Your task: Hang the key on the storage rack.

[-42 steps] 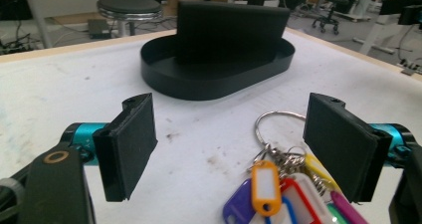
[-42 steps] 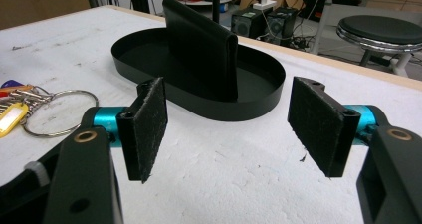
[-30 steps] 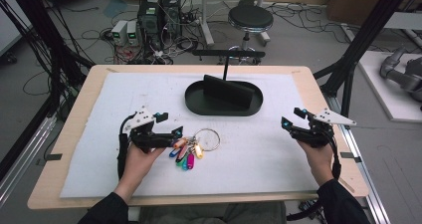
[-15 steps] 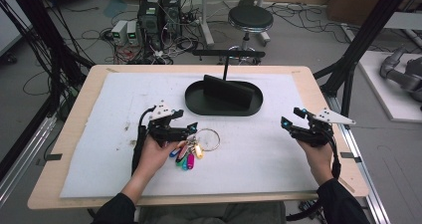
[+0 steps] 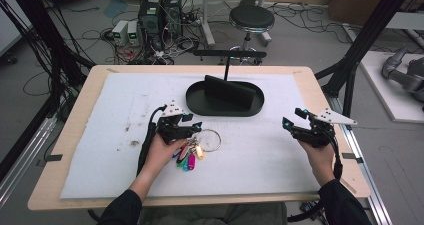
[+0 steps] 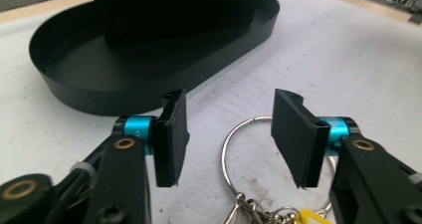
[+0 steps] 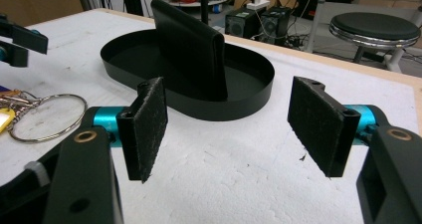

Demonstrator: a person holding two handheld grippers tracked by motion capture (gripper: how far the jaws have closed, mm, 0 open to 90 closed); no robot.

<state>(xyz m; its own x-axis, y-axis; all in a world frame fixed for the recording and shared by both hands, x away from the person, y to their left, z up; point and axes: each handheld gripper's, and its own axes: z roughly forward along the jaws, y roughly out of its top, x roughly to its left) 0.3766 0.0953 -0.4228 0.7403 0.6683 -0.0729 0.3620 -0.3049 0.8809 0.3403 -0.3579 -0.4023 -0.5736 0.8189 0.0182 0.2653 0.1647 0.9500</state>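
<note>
The key ring (image 5: 209,140) with its coloured tags (image 5: 187,156) lies flat on the tabletop (image 5: 310,85), just in front of the black tray (image 5: 192,101); I judge the picking up is not yet done. My left jaws (image 6: 226,129) have just been closing and stand half open around the ring, the pads not pressing it. My right jaws (image 7: 234,129) wait well apart, open and empty.

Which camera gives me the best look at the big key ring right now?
The left gripper view: the key ring lies close up between the left gripper's open jaws, untouched. The high view shows it whole but small, with the coloured tags. The right gripper view catches it at the left edge.
</note>
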